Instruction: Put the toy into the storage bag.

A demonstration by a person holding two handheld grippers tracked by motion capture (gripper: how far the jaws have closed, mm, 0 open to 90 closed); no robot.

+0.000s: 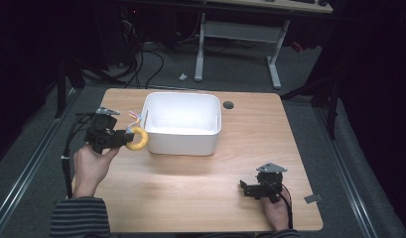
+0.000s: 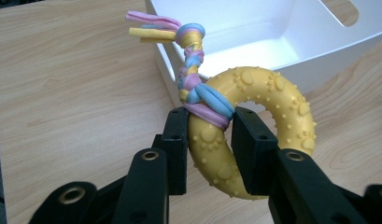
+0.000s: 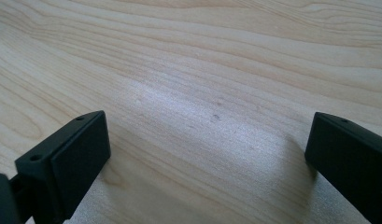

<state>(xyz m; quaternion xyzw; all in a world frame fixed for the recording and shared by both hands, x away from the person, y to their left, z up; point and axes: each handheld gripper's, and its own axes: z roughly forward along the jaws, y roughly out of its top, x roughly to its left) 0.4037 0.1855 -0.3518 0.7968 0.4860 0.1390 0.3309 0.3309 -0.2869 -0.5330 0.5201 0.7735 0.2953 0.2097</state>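
A yellow rubber ring toy (image 2: 263,116) with paw prints and a braided pink, blue and yellow rope (image 2: 191,60) tied to it hangs in my left gripper (image 2: 209,140), which is shut on the ring. In the high view the ring toy (image 1: 137,139) is held just left of the white bin (image 1: 183,144), near its front left corner, by my left gripper (image 1: 126,139). My right gripper (image 1: 246,189) rests low at the table's front right, and in its own view my right gripper (image 3: 207,154) stands open over bare wood.
The white bin (image 2: 319,65) looks empty inside. A round cable hole (image 1: 228,104) sits in the wooden table (image 1: 190,183) behind the bin. A desk frame (image 1: 240,34) stands on the floor beyond the table, and a small grey tag (image 1: 312,199) lies at the front right edge.
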